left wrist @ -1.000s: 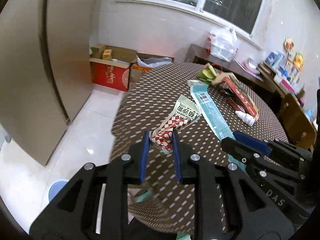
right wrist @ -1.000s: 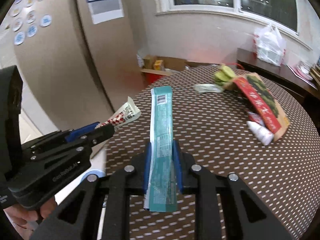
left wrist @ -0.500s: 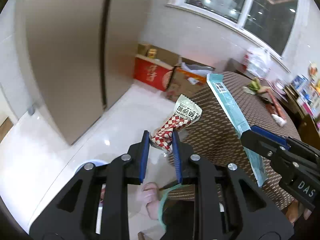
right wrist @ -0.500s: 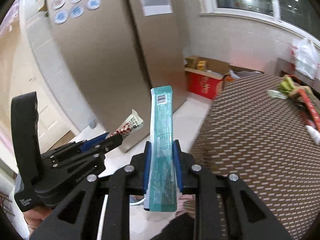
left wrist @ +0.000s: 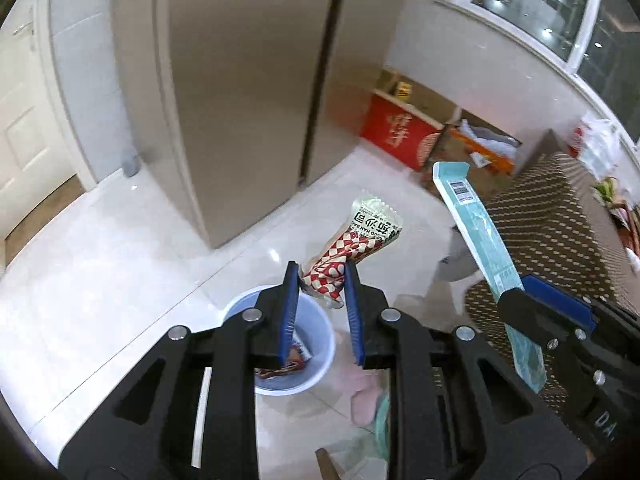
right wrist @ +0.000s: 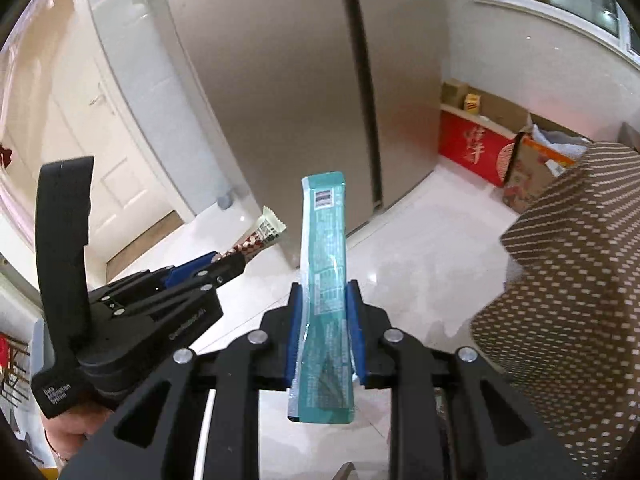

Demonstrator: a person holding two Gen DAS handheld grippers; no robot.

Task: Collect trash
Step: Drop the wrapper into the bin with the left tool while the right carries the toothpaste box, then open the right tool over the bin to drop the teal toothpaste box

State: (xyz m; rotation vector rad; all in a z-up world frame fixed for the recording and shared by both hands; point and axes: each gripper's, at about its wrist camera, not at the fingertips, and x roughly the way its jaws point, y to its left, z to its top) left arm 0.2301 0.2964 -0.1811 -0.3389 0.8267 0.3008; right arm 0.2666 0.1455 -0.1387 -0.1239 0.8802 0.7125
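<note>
Nearest in the left wrist view, the left gripper [left wrist: 321, 292] has its blue-padded jaws pinched narrow on the lower end of a crinkled red-and-white checked snack wrapper [left wrist: 352, 248], so that most of the wrapper sticks up and forward, free to fall once the jaws let go. Directly beneath the fingers stands a round pale-blue plastic waste bin [left wrist: 320, 346] on the glossy white tile floor [left wrist: 100, 280], with some coloured rubbish already inside; the gripper appears to be held over it for that reason. Just to its right, the right gripper [right wrist: 325, 320] is clamped on a long flat teal plastic packet [right wrist: 324, 248], gripped low on its length so the barcode end stands up. It is not yet over the bin and will probably follow. Right of both is the edge of a brown dotted tablecloth [left wrist: 560, 216]. Beyond stand a tall beige refrigerator [left wrist: 248, 80] and a red cardboard box [left wrist: 400, 136] against the wall.
</note>
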